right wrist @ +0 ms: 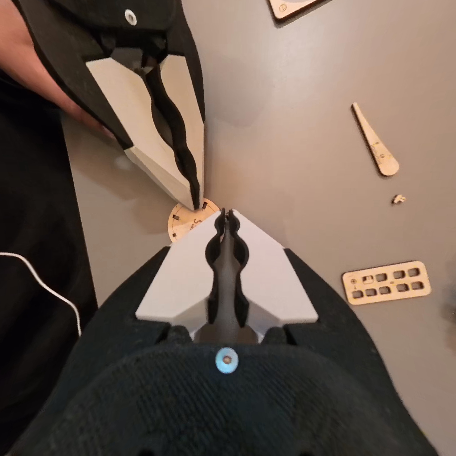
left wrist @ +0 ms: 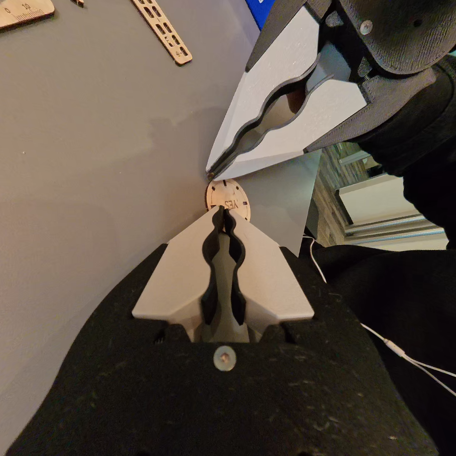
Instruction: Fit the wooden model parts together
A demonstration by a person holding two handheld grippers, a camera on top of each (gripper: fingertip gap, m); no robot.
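A round wooden disc [left wrist: 230, 195] with small slots around its rim lies flat on the grey table [left wrist: 98, 172]. It also shows in the right wrist view [right wrist: 181, 223]. My left gripper [left wrist: 223, 209] is shut, and its closed tips rest on the disc's top face, as the right wrist view [right wrist: 196, 206] also shows. My right gripper [right wrist: 226, 212] is shut just past the disc's rim. In the left wrist view [left wrist: 211, 174] a tiny brown wooden piece [left wrist: 209, 175] shows pinched at its tips, close above the disc's far edge.
A wooden sheet with punched-out holes [right wrist: 386, 286], a tapered scale-marked piece [right wrist: 377, 145], a tiny loose piece [right wrist: 397, 199] and another panel [right wrist: 293, 8] lie to the right. The table's edge [left wrist: 307, 197] runs just right of the disc. A person's arm [right wrist: 24, 61] is at the left. Left and right tips are no more than a few centimetres apart.
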